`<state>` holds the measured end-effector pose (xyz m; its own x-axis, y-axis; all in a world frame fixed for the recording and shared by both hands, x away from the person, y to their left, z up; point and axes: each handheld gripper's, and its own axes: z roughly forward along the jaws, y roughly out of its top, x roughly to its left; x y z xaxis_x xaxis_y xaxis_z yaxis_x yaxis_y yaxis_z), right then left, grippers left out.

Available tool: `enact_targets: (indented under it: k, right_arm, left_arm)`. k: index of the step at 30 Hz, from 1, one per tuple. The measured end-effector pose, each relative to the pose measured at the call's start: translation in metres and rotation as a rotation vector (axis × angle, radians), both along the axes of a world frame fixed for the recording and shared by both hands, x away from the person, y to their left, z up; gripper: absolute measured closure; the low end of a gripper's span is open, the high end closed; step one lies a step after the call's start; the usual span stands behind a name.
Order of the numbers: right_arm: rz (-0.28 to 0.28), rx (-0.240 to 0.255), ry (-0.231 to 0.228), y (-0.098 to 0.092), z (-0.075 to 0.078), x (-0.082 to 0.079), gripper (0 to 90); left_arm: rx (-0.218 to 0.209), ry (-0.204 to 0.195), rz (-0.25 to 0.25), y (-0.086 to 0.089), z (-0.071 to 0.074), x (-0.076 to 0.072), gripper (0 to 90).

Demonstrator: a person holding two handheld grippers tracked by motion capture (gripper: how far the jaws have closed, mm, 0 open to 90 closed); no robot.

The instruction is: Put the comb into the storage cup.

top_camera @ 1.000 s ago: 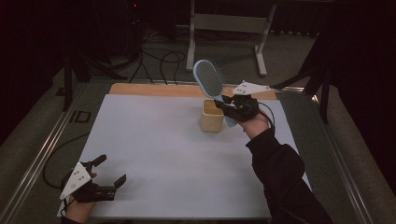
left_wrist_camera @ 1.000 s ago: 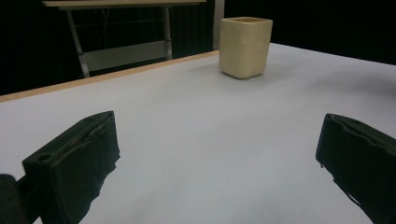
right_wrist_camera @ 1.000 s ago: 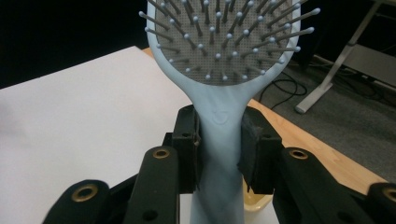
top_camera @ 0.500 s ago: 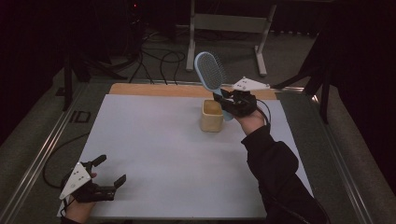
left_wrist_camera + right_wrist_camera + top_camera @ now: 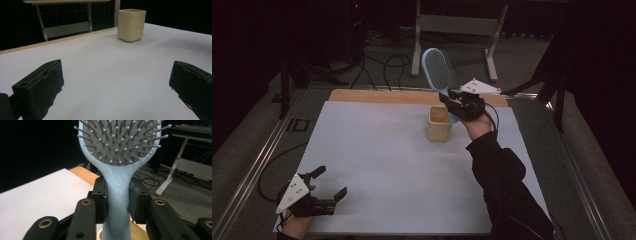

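Observation:
A pale blue hairbrush (image 5: 438, 70) stands nearly upright over the far middle of the white table, bristle head on top. My right gripper (image 5: 451, 102) is shut on its handle; in the right gripper view both pads press the handle (image 5: 117, 195). Just below the handle's end sits a cream square cup (image 5: 439, 123), its rim seen under the brush (image 5: 137, 232). My left gripper (image 5: 329, 184) rests open at the near left corner of the table, nothing between its jaws. From the left gripper view the cup (image 5: 131, 24) stands far ahead.
The white table top (image 5: 382, 160) has a wooden strip (image 5: 372, 96) along its far edge. Beyond it stand a metal stand (image 5: 457, 30) and loose cables (image 5: 377, 60) on the floor. A metal rail (image 5: 257, 165) runs along the table's left side.
My right gripper has tipped the hairbrush more upright, and the handle end has come over the cup. The left gripper has stayed where it was.

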<state>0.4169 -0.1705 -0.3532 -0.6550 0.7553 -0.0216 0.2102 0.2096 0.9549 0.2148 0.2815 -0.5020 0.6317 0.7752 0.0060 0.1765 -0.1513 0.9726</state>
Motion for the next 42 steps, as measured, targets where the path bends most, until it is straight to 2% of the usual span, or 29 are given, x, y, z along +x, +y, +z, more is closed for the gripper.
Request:
enact_targets:
  k: [5,13,19,24,32,36,38,42]
  right_arm:
    - [-0.006,0.020,-0.005,0.001,-0.001,0.003,70.6]
    - [-0.020,0.061,-0.044,0.003,-0.004,0.009,70.6]
    - [-0.040,0.076,-0.044,0.005,-0.009,0.016,70.6]
    - [-0.033,0.115,-0.065,0.004,-0.013,0.021,70.5]
    - [-0.068,0.138,-0.068,0.003,-0.020,0.031,70.5]
    - [-0.072,0.150,-0.084,0.002,-0.025,0.035,70.6]
    - [-0.070,0.166,-0.074,0.002,-0.027,0.038,70.5]
    - [-0.076,0.157,-0.081,0.003,-0.032,0.041,70.5]
  left_arm:
    - [-0.001,0.001,-0.002,0.000,0.000,0.000,0.0]
    - [-0.004,0.001,-0.001,0.000,0.000,0.000,0.0]
    - [-0.007,0.001,-0.002,0.001,0.000,0.000,0.0]
    - [-0.007,0.001,-0.002,0.001,0.000,0.000,0.0]
    - [-0.009,0.003,-0.003,0.001,0.000,0.000,0.0]
    - [-0.013,0.004,-0.002,0.001,0.000,0.000,0.0]
    - [-0.011,0.004,-0.003,0.001,0.000,0.000,0.0]
    - [-0.013,0.005,-0.003,0.001,0.000,0.000,0.0]
